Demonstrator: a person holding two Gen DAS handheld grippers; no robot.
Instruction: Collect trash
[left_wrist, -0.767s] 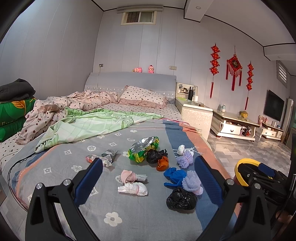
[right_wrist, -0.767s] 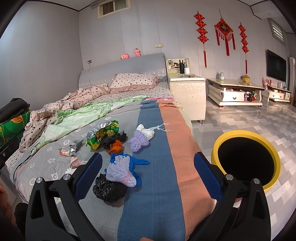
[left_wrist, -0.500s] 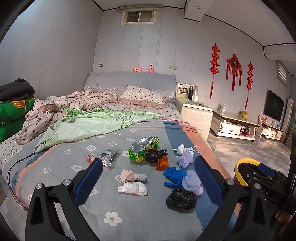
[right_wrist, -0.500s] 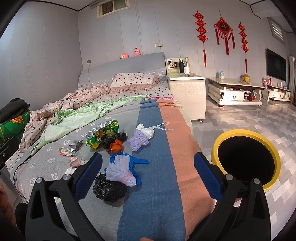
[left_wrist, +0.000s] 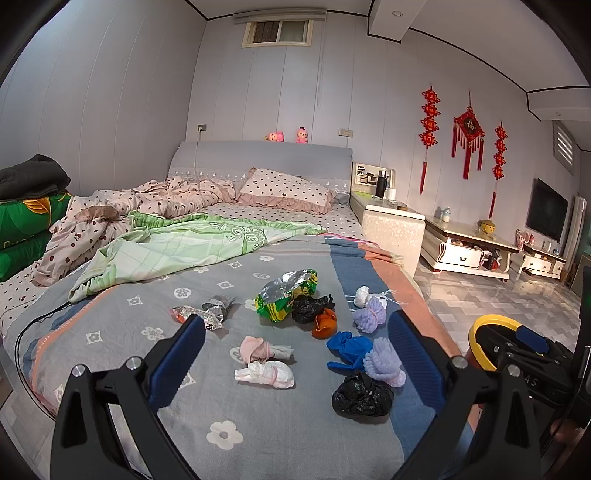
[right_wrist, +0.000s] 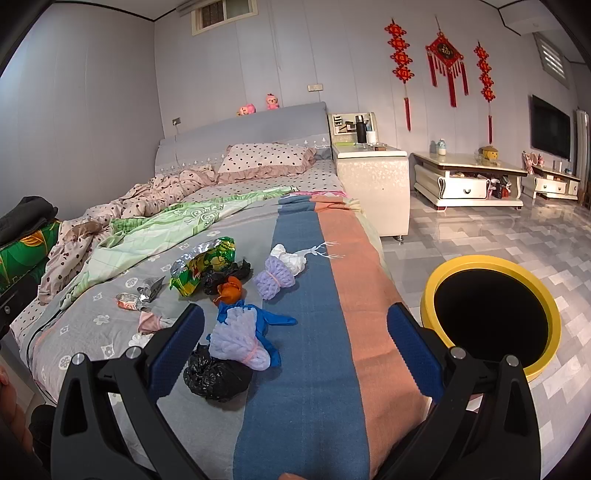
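**Both grippers poised over a bed full of litter**

From the left wrist view, the left gripper (left_wrist: 295, 354) hangs with its blue pads spread wide and nothing between them, above the foot of the bed (left_wrist: 122, 321). I take the black bag (left_wrist: 362, 395) as my landmark, a crumpled, glossy knot of plastic. Touching it on the far side is a lilac foam net (left_wrist: 384, 363), which lies against a blue glove (left_wrist: 347, 347). To the left of the bag sit a white wad (left_wrist: 266, 373) and a pink one (left_wrist: 255, 349), both soft and bound up. Further beyond it lie an orange scrap (left_wrist: 325, 323) and a green foil snack bag (left_wrist: 286, 293), torn open with the silver lining showing. A sliver of the yellow bin (left_wrist: 480, 332) shows to the right of the bag, down on the floor.

From the right wrist view, the right gripper (right_wrist: 295, 343) is likewise released and empty. The black bag (right_wrist: 216, 374) sits just inside its left pad. The yellow bin (right_wrist: 491, 314) stands open-mouthed well to the right of the bag, off the bed's edge.

My guess is that nothing has been collected yet. The bag looks the natural first pick: come down squarely, pinch its bunched middle rather than a loose fold, and lift cleanly so the net is not dragged along.
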